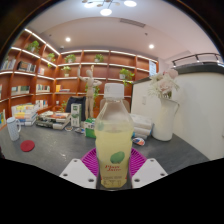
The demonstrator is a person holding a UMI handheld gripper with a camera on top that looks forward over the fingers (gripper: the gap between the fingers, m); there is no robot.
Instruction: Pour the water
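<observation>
A clear plastic bottle with a white cap, pale yellow liquid and a green-leaf label stands upright between my fingers. My gripper is shut on the bottle, its magenta pads pressing its lower body from both sides. The bottle is held above the grey counter. A clear cup stands far off to the left on the counter, and a red lid lies flat near it.
Packets and boxes crowd the counter's back left. A white vase of flowers stands to the right beside a white wall. Wooden shelves with plants line the back.
</observation>
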